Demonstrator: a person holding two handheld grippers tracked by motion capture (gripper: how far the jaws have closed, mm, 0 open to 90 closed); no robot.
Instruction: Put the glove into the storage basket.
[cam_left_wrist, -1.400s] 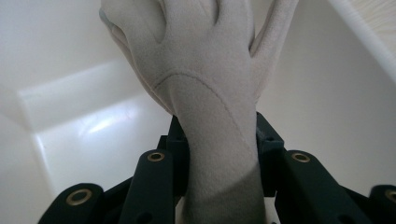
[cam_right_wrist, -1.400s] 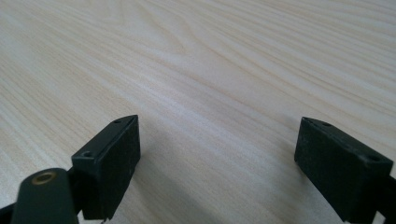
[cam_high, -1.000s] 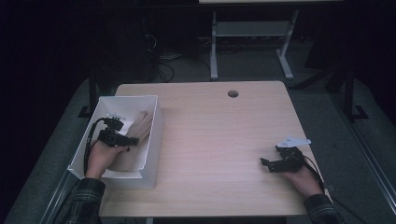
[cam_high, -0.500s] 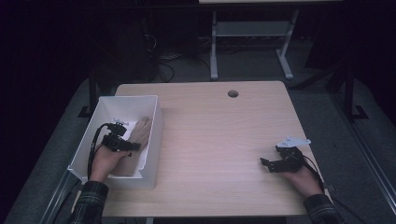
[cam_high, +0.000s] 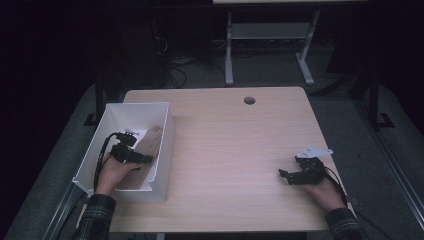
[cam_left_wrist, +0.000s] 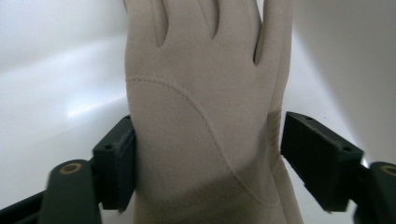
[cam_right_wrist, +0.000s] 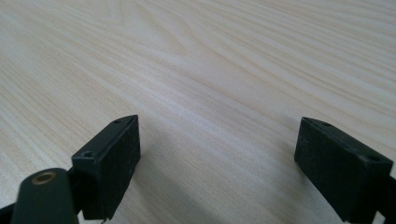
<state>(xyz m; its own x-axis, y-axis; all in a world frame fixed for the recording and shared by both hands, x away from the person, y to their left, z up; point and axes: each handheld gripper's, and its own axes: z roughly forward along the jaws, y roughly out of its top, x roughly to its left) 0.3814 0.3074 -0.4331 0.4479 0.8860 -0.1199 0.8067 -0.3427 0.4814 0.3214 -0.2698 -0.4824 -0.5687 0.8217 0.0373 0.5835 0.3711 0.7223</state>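
Table (cam_high: 235, 150): light wood-grain top, with a small round hole (cam_high: 249, 100) near the middle of its far edge. White bin (cam_high: 161, 145): open-topped, rectangular, standing along the table's left edge with its long side running from near to far. Beige glove (cam_high: 149, 144): lies flat on the bin's floor toward the right wall, fingertips pointing to the far edge; in the left gripper view its palm and lower finger seams fill the space between the black pads. Left gripper (cam_high: 131, 146): held inside the bin over the glove's cuff end; its fingers (cam_left_wrist: 116, 163) have just been opening and now stand wide, one pad at the glove's edge and the other clear of it, with no grip on the fabric. Right gripper (cam_high: 290, 176): rests near the table's right edge toward the near corner, fingers (cam_right_wrist: 109, 165) spread wide over bare wood, nothing between them.
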